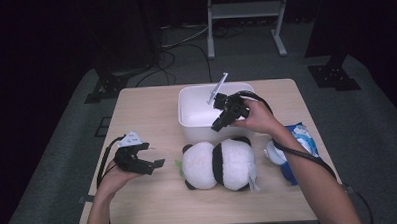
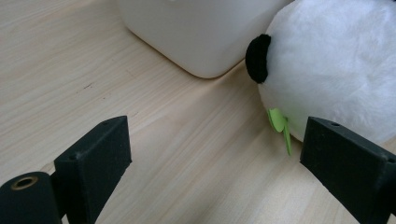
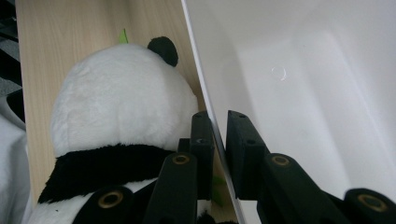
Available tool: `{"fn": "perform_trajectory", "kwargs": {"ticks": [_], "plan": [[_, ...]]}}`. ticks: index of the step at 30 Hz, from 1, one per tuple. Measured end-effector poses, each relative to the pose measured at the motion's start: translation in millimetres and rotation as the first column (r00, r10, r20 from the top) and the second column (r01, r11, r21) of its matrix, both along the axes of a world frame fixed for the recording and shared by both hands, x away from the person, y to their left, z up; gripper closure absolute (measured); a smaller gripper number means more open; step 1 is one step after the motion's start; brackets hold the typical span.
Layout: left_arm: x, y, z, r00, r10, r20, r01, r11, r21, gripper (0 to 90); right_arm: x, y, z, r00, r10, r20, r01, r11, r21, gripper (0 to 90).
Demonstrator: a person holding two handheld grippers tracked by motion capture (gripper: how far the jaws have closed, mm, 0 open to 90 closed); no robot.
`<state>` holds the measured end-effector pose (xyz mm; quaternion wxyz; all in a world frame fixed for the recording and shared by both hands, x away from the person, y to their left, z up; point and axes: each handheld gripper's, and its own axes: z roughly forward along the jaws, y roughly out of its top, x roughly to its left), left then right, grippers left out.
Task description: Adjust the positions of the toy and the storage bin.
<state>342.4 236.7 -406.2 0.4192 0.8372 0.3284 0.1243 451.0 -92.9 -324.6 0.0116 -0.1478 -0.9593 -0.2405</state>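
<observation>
Right gripper (image 1: 221,122) is positioned at the near rim of the white bin (image 1: 193,99), at the far middle of the table (image 1: 136,104). In the right gripper view its jaws are closed onto the bin's thin near wall (image 3: 205,93): one jaw is inside the bin, the other outside, next to the panda. The pads appear to press on the wall, though a thin gap on the inner side cannot be ruled out from this angle.

Bin position: upright, opening upward, just beyond the plush panda (image 1: 218,165). Its interior (image 3: 317,84) is bare white in the right gripper view.

Panda position: lying on the table just in front of the bin, head toward the person's left, with a small green tag (image 2: 279,122) at the head end. Its black ear (image 2: 258,58) is near the bin's rounded corner (image 2: 205,37).

Left gripper (image 1: 150,161) is held in the person's left hand at the left front of the table, well apart from the bin and pointing toward the panda's head. Its jaws stand wide apart with nothing between them; bare wood shows in the gap.

A blue and white packet (image 1: 300,148) lies at the right edge of the table, beside the right forearm (image 1: 314,183).
</observation>
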Motion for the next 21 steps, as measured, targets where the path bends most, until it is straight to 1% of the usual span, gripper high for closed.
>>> {"fn": "perform_trajectory", "kwargs": {"ticks": [6, 8, 11, 16, 18, 20, 21], "plan": [[1.5, 0.5, -0.4, 1.0, 0.002, -0.002, -0.002, 1.0, -0.002, 7.4, 0.2, -0.1, -0.8, 0.9999, -0.008, -0.009, 0.009, 1.0, 0.01, 79.3], [1.5, 0.3, 0.2, 1.0, -0.001, 0.0, 0.001, 1.0, -0.001, 7.4, -0.2, -0.7, 0.4, 0.9999, -0.012, -0.007, 0.012, 1.0, 0.017, 76.3], [1.4, -0.1, 0.8, 1.0, -0.003, 0.002, 0.003, 1.0, -0.002, 7.4, -2.8, -2.3, 3.7, 0.9999, -0.016, 0.001, 0.016, 0.999, 0.028, 74.2], [1.7, -0.8, -0.3, 1.0, -0.003, -0.001, 0.003, 1.0, -0.001, 7.4, -4.9, -8.8, 7.5, 0.9992, -0.037, 0.013, 0.036, 0.998, 0.051, 69.3], [1.6, -1.3, -0.8, 1.0, -0.005, -0.003, 0.005, 1.0, 0.004, 7.4, -5.3, -11.8, 8.2, 0.999, -0.045, 0.006, 0.045, 0.997, 0.061, 69.3], [1.8, -2.0, -1.0, 1.0, -0.008, -0.005, 0.008, 1.0, 0.005, 7.4, -7.1, -15.1, 10.5, 0.9985, -0.051, 0.018, 0.05, 0.997, 0.067, 68.1], [2.1, -2.2, -0.9, 1.0, -0.008, -0.003, 0.008, 1.0, 0.006, 7.4, -8.5, -17.1, 12.5, 0.9985, -0.05, 0.019, 0.049, 0.996, 0.078, 68.1]]}}
